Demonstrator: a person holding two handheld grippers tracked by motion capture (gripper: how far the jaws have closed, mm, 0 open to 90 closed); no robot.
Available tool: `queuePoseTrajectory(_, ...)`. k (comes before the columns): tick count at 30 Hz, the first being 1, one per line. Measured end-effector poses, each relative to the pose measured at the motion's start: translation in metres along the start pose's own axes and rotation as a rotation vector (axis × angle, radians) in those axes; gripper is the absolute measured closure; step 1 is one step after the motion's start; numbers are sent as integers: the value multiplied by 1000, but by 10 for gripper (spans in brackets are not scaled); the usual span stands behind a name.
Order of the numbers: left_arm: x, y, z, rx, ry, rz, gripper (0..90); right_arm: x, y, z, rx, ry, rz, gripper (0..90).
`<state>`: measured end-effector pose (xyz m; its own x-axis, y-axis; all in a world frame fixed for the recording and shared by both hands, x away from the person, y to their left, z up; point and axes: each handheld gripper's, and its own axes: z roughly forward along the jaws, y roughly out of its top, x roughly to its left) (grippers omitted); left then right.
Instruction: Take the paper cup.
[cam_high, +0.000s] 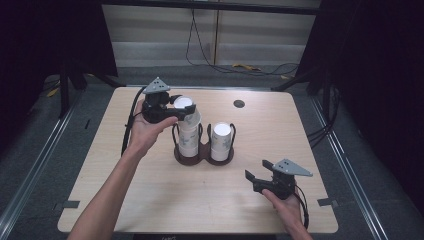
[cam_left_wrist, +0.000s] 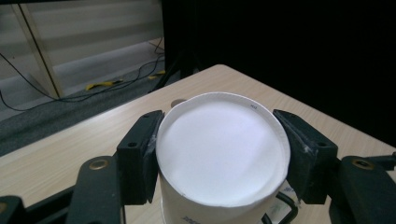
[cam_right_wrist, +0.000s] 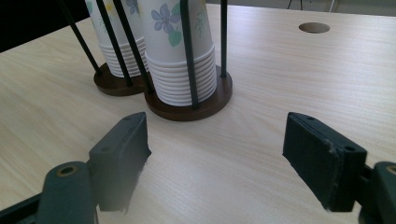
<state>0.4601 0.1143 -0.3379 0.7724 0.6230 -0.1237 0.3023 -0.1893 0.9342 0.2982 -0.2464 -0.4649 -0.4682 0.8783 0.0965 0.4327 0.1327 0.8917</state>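
A: What's at the left of the bench?

B: The left hand-held gripper (cam_high: 184, 111), held up over the far left part of the bench. Its black jaws, faced with flat rubbery pads, are pinching a white paper cup (cam_left_wrist: 222, 156) from both sides; the pads (cam_left_wrist: 150, 161) press on the wall just under its round, smooth base, which faces up, so the cup is upside down. It sits tilted at the top of the left stack of cups (cam_high: 188, 140).

A: And that stack?

B: It stands in a dark, round-based cup holder (cam_high: 203, 156) near the middle of the bench. The holder has two joined discs and thin black upright rods. The right stack (cam_high: 220, 142) stands in the other disc, just beside the first. The cups are white paper with a printed flower pattern, and their rolled rims make tight ridges low down in the right gripper view.

A: The bench itself?

B: Pale wood-grain top (cam_high: 150, 195), rounded corners, with a small round hole (cam_high: 239, 103) toward the far edge.

A: And on the right?

B: The right hand-held gripper (cam_high: 254, 180) rests low near the near right corner, well apart from the holder. Its jaws are spread with nothing between them, just bare bench.
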Motion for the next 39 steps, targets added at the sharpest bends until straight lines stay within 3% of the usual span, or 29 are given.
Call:
queuePoseTrajectory(4, -1, 3, -5, -32, -8, -7, 363, 0, 0, 0, 0, 1, -1, 224)
queuePoseTrajectory(11, -7, 2, -11, -55, -36, 24, 362, 0, 0, 0, -3, 4, -3, 224)
queuePoseTrajectory(21, -17, -5, -22, -67, -84, 44, 362, 2, 1, -1, -10, 27, -14, 224)
queuePoseTrajectory(25, -20, -11, -25, -76, -119, 43, 362, 3, 1, -1, -19, 38, -16, 223)
queuePoseTrajectory(30, -23, -18, -29, -95, -187, -1, 362, 5, 2, -1, -22, 67, -29, 223)
queuePoseTrajectory(32, -24, -20, -30, -92, -187, 7, 361, 6, 2, 0, -24, 79, -33, 220)
queuePoseTrajectory(34, -24, -22, -32, -99, -220, -20, 361, 7, 2, 0, -26, 86, -38, 219)
queuePoseTrajectory(39, -28, -26, -35, -87, -220, 10, 361, 10, 3, 0, -32, 111, -44, 215)
